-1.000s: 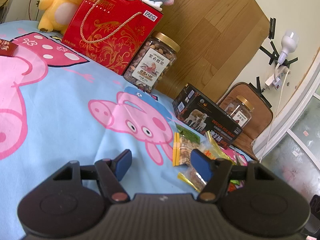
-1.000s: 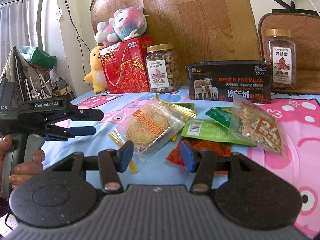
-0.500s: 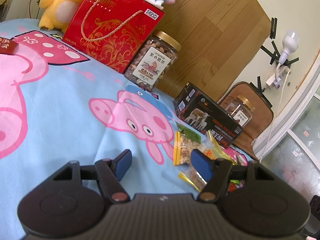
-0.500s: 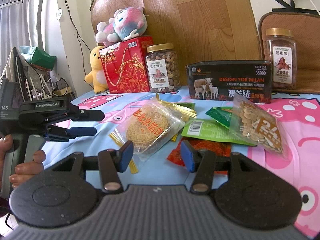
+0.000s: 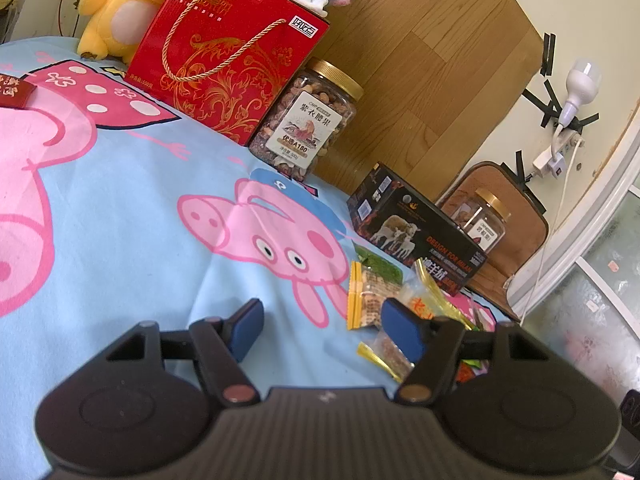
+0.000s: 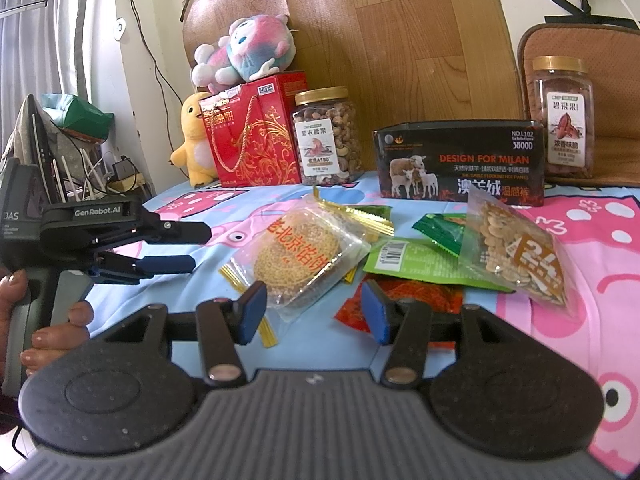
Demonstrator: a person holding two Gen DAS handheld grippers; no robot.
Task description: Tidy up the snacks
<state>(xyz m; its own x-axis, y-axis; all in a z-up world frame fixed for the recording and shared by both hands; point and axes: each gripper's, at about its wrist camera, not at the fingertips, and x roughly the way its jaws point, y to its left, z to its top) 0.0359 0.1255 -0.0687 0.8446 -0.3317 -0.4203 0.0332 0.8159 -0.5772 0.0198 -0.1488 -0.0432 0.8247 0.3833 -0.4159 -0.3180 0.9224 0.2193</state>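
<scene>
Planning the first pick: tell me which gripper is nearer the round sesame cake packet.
Right. The right gripper sits just before the sesame cake packet; the left gripper hangs off to its left.

Bed with blue pig-print sheet (image 6: pixel 224 216). On it: snack packets (image 6: pixel 400 256) piled loosely mid-sheet, black box (image 6: pixel 460 164), red gift box (image 6: pixel 252 140), nut jar (image 6: pixel 326 136) and yellow plush (image 6: pixel 192 140) along back edge.

Before you, snack packets (image 6: pixel 316 256) lie heaped on the bed (image 6: pixel 580 320); behind them stands a box (image 6: pixel 460 164), jars (image 6: pixel 328 136) flanking it.
</scene>
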